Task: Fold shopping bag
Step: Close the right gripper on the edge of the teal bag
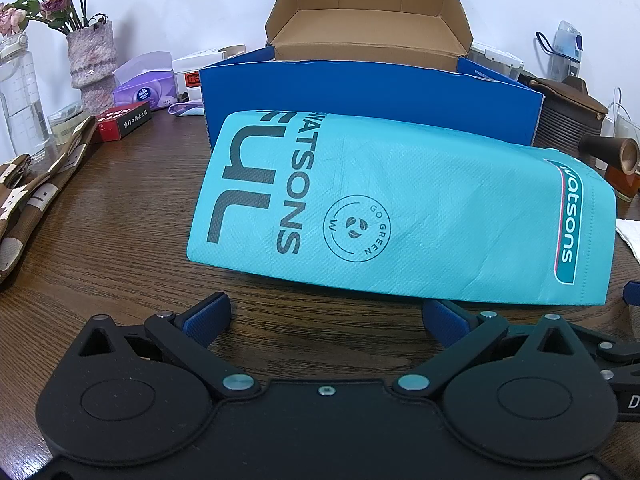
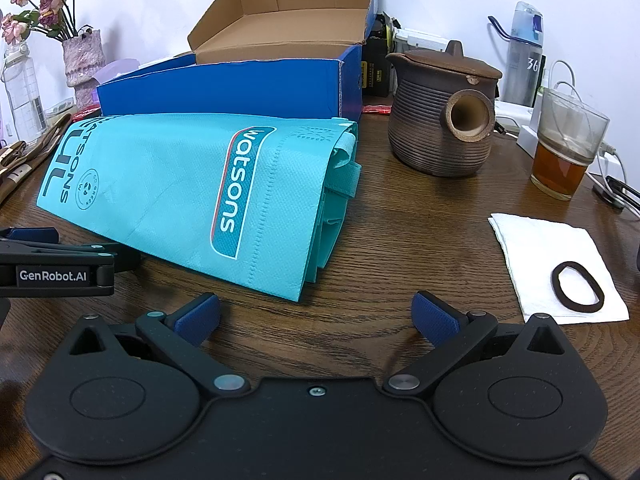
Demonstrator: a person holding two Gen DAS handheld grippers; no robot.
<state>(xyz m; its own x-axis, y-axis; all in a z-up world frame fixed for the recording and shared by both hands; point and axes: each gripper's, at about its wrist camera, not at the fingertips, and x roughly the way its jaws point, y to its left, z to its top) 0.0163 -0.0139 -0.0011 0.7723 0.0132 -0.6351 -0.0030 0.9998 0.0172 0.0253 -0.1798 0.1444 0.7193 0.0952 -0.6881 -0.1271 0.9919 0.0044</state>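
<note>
Now folded shopping bag (image 1: 400, 208) lies flat; left gripper (image 1: 326, 316), right gripper (image 2: 316, 316) jaws wide, empty.

Bright, even indoor light — soft shadows, sharp focus, fisheye-bent edges.

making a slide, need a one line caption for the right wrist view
Open right claw faces the folded teal shopping bag on the wooden table.
</note>
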